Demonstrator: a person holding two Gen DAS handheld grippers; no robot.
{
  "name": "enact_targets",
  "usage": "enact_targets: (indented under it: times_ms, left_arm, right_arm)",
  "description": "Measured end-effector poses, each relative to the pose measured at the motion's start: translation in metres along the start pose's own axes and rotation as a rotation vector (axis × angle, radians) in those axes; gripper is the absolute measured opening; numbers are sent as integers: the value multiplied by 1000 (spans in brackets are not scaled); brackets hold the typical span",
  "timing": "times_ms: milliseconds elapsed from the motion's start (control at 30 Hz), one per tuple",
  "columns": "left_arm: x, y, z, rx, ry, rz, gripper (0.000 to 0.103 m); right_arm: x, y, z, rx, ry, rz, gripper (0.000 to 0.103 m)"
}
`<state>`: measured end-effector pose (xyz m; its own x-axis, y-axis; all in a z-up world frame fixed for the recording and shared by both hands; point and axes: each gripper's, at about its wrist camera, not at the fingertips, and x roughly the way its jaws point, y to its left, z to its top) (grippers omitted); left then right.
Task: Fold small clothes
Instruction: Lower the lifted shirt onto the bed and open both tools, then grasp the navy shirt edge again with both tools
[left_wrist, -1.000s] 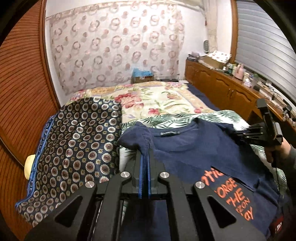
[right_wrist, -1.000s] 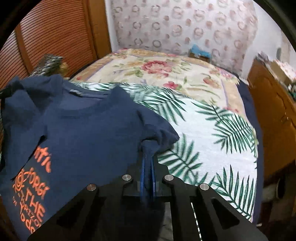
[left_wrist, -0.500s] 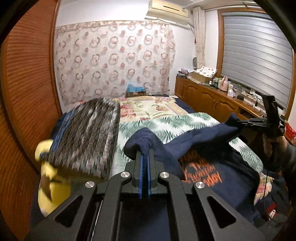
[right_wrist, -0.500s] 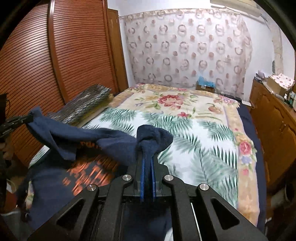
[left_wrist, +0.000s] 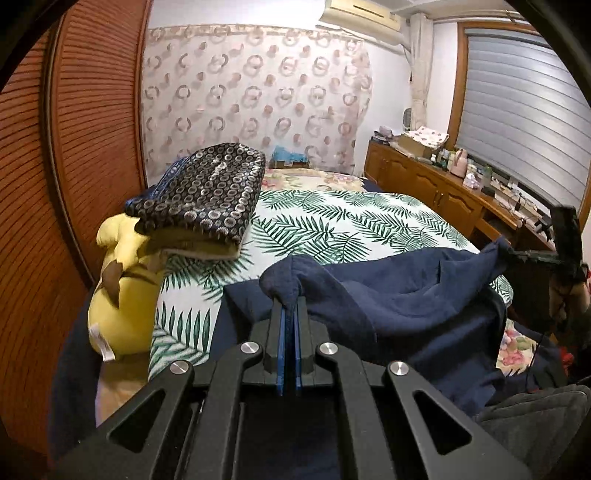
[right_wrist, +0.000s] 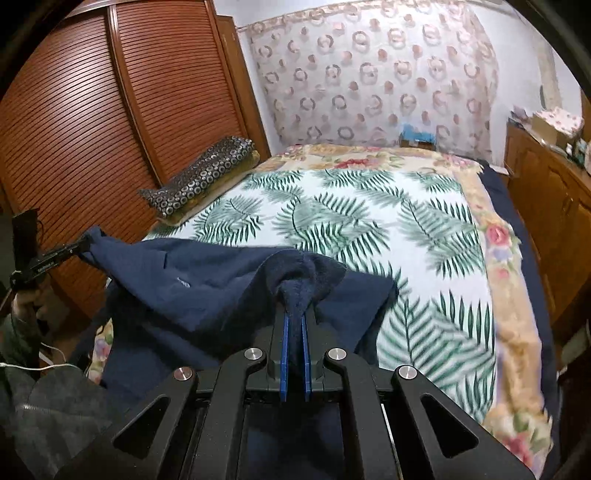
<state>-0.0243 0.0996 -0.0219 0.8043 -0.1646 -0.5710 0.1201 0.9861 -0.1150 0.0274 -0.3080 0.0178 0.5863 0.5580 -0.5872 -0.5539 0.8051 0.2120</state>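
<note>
- Left gripper (left_wrist: 289, 310): jaws pinched tight on a bunched corner of the navy shirt (left_wrist: 406, 295); no gap visible between the blue pads (left_wrist: 282, 343).
- Right gripper (right_wrist: 294, 317): same, clamped on another bunch of the shirt (right_wrist: 207, 288), cloth wedged between the pads.
- Shirt hangs stretched between the two grippers, raised over the near end of the palm-leaf bedspread (right_wrist: 369, 221); lower part droops toward the bed edge.
- Progress, by judgement: early. No crease or folded stack in view; shirt is only held up by two points.
- Left to do: lay flat, fold, square up, release.
- Patterned cushion (left_wrist: 207, 195) and yellow plush (left_wrist: 125, 288) lie off to the left, apart from the shirt.
</note>
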Motion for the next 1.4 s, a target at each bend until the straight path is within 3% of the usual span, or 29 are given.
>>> enact_targets:
  times_ms: [200, 433, 633, 667, 733, 767, 833, 900, 933, 967, 1000, 1067, 1100, 1400]
  left_arm:
    - [-23, -5, -5, 10, -17, 2, 5]
    - [4, -5, -24, 27, 66, 38, 5]
    - [10, -2, -33, 31, 93, 37, 6]
    - [9, -1, -32, 30, 87, 36, 9]
    - [4, -2, -30, 31, 72, 32, 29]
    - [2, -2, -28, 36, 60, 31, 31]
    - [-2, -4, -23, 45, 36, 32, 49]
    - [-4, -5, -20, 49, 17, 31, 59]
    - [-4, -5, -18, 50, 14, 23, 72]
    - [-2, -5, -17, 48, 14, 21, 76]
    - [0, -4, -15, 46, 16, 16, 79]
    - [7, -3, -13, 49, 25, 6, 79]
    - [11, -2, -12, 48, 31, 4, 79]
    - [47, 21, 7, 7, 46, 60, 79]
  right_arm:
    - [-28, 7, -9, 13, -15, 0, 6]
    - [-6, 20, -21, -33, 56, -49, 6]
    - [8, 19, -28, -13, 107, -74, 6]
    - [9, 19, -25, -9, 109, -74, 6]
    - [7, 20, -23, -3, 105, -75, 8]
    - [6, 19, -22, -2, 103, -76, 8]
    - [3, 19, -20, -1, 96, -76, 8]
    - [0, 20, -18, -6, 87, -83, 10]
    - [-1, 20, -17, -8, 83, -87, 13]
    - [-3, 22, -15, -11, 76, -92, 18]
    - [-5, 22, -16, -14, 70, -97, 22]
    - [-9, 22, -13, -20, 53, -100, 40]
    - [-11, 22, -11, -23, 43, -98, 42]
    - [1, 6, 0, -13, 14, -149, 44]
